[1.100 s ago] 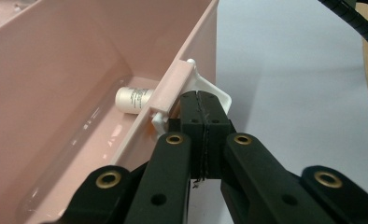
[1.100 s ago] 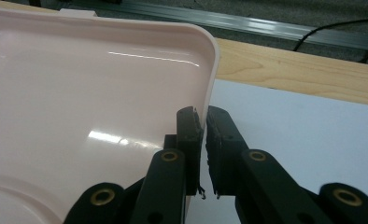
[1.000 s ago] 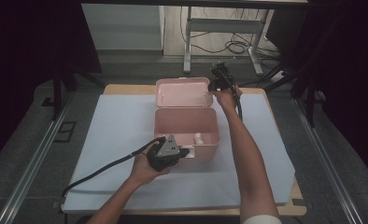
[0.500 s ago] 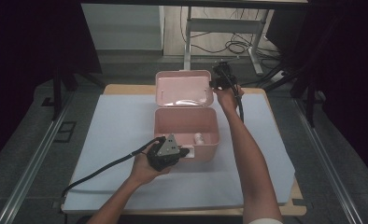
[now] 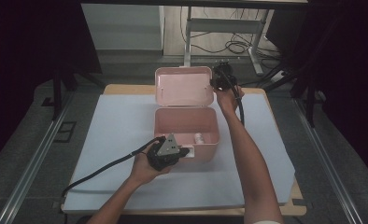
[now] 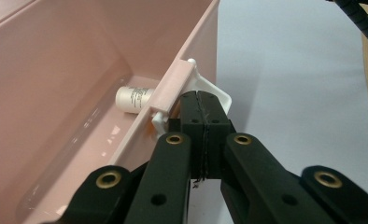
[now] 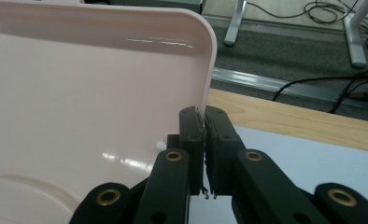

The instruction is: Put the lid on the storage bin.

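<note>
A pink box [image 5: 187, 122] stands open on the table, its lid [image 5: 182, 86] swung up at the back. A small white bottle [image 5: 199, 138] lies inside on the floor of the box [image 6: 79, 116], and it is the bottle [image 6: 133, 99] just past the front wall. My left gripper [image 5: 186, 152] is at the box's front wall, and this gripper [image 6: 200, 95] is shut with its tips against the white latch [image 6: 217, 93]. My right gripper [image 5: 217, 84] is at the lid's right edge; this gripper [image 7: 204, 112] is shut on the rim of the lid [image 7: 88, 93].
The box sits on a pale mat [image 5: 121, 121] over a wooden table [image 5: 126, 88]. Both forearms reach in from the near edge, the right one along the box's right side. Desk legs and cables [image 5: 229, 46] lie on the floor beyond.
The lid's top edge has gone up in the picture as the right gripper swung it further open. The left gripper has stayed at the latch.
</note>
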`<state>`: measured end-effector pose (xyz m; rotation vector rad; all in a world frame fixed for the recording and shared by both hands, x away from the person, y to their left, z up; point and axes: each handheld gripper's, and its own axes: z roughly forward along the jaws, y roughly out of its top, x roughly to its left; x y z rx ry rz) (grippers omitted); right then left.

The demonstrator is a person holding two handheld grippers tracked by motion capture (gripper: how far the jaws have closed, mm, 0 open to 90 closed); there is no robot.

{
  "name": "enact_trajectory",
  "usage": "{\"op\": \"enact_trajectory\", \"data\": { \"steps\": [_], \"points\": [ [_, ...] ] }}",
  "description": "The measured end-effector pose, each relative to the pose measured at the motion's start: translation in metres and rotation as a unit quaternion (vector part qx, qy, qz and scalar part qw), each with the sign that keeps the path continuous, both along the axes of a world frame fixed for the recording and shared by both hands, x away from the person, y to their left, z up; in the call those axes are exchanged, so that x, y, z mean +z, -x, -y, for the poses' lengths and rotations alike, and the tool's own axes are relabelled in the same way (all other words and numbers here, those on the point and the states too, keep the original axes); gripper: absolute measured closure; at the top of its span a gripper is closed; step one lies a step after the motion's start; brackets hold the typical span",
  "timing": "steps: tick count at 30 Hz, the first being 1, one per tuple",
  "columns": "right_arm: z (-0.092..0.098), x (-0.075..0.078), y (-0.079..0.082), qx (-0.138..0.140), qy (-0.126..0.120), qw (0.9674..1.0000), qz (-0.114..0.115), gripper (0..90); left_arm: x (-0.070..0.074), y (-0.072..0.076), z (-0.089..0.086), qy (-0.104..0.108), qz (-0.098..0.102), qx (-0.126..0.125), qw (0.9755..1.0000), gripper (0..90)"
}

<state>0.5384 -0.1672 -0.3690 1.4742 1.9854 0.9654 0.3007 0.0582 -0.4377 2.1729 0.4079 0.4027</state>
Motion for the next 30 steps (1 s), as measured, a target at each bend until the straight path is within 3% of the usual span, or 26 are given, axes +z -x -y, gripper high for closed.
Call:
{"op": "enact_trajectory", "data": {
  "steps": [30],
  "points": [
    [0.008, 0.02, 0.04, 0.013, -0.028, 0.9964, 0.079, 88.8, 0.001, 0.0, 0.001, -0.003, -0.001, 0.0, 1.0, 90.0]
  ]
}}
